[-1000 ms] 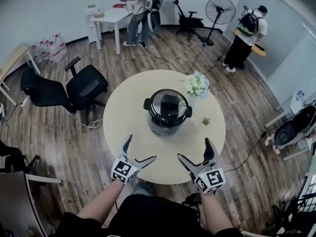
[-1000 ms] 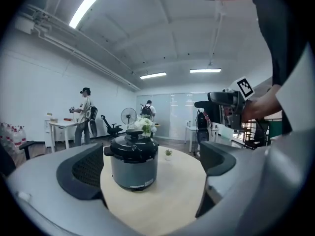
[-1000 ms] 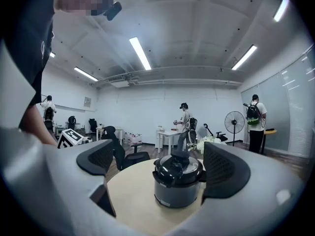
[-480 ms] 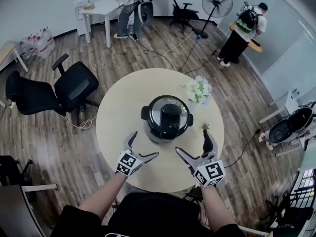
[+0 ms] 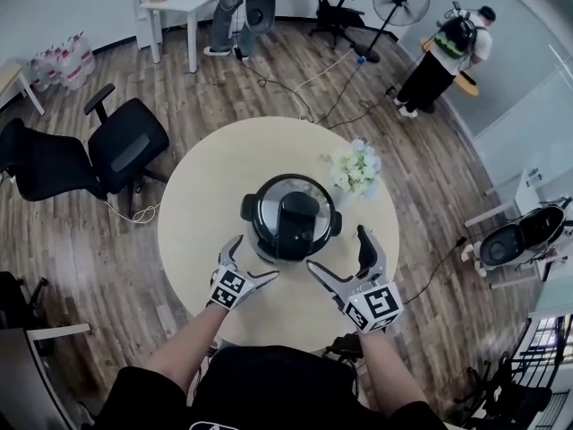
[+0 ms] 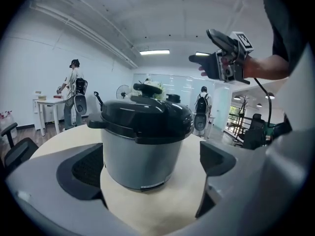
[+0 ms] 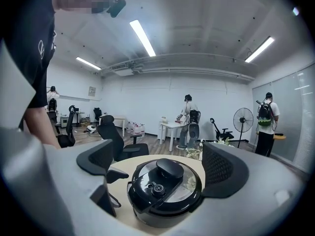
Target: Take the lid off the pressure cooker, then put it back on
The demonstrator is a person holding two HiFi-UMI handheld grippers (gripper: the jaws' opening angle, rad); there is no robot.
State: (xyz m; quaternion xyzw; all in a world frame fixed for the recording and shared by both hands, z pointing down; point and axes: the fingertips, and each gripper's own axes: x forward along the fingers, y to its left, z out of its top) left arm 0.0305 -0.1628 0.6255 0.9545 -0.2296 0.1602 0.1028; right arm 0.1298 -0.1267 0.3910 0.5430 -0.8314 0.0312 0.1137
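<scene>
1. My left claw [image 5: 253, 258] and right claw [image 5: 338, 249] have closed in beside the cooker [image 6: 140, 156] (both gaping, holding nothing).
2. The lid [image 5: 288, 215] is on, cooker mid-table [image 5: 206, 173]; I judge gripping comes next.

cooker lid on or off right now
On. The lid sits flush on the pot, no gap at the rim; left gripper and right gripper are open.
</scene>
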